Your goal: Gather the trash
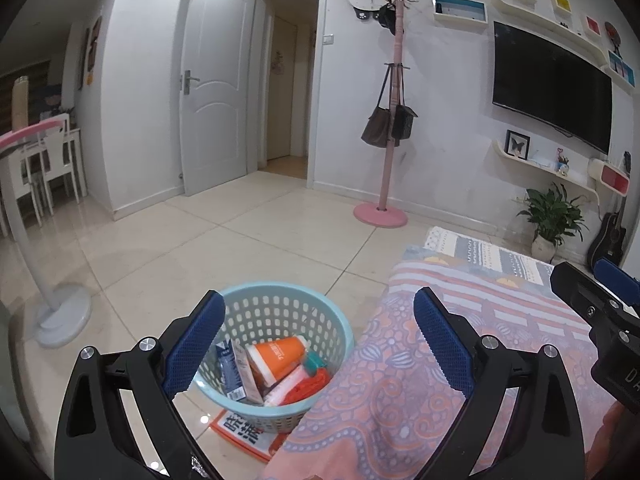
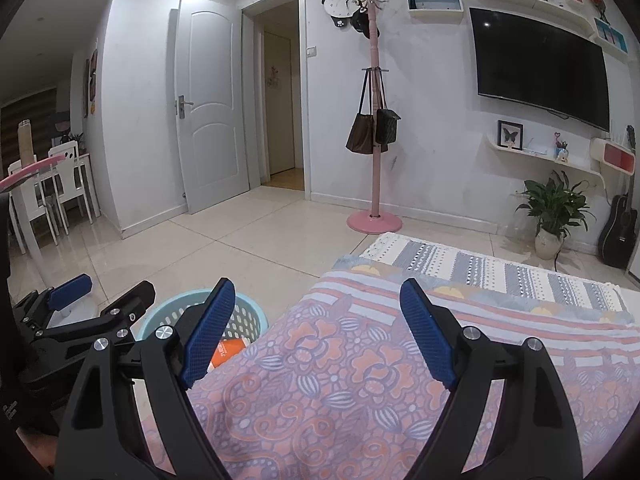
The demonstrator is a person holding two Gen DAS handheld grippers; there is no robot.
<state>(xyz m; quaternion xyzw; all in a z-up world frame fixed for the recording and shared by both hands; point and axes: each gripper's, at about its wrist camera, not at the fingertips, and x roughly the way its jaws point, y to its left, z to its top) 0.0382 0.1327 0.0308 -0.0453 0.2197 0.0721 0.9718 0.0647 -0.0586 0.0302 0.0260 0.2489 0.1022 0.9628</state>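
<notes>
Left wrist view: left gripper [image 1: 316, 340] and right gripper [image 2: 316, 332] fingers apart, empty; basket [image 1: 344, 320] loaded, patterned cloth [image 2: 340, 380] bare; collecting looks finished, next scan for leftovers.

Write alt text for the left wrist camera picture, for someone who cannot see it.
An open left claw with blue pads frames a light blue plastic basket on the tiled floor, holding an orange tube and other packaging. A floral patterned cloth lies to its right; behind stand a pink coat rack, a white door and a wall-mounted television.

Below the left claw [image 1: 318, 344], large Chinese characters stand on an orange-bordered sheet [image 1: 240, 432] under the basket [image 1: 280, 312]; other print is unreadable.
</notes>
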